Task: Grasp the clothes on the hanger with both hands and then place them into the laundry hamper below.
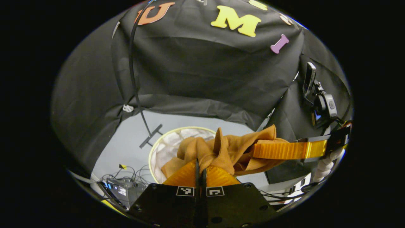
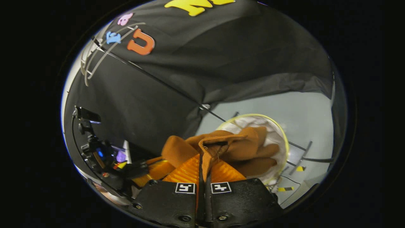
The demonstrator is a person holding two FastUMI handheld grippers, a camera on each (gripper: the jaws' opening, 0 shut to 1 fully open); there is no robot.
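In the left gripper view, the left gripper point(image 1: 200, 172) is clamped on the brown garment point(image 1: 221, 152), held above the hamper point(image 1: 154, 148); the right gripper point(image 1: 278, 150) is seen beside it. In the right gripper view, the right gripper point(image 2: 202, 167) is likewise closed on the garment point(image 2: 240, 145), over the hamper point(image 2: 286, 142) rim (transport step, judged). Lowering inside the rim, then release, is called for; open floor point(image 2: 310, 110) surrounds it.
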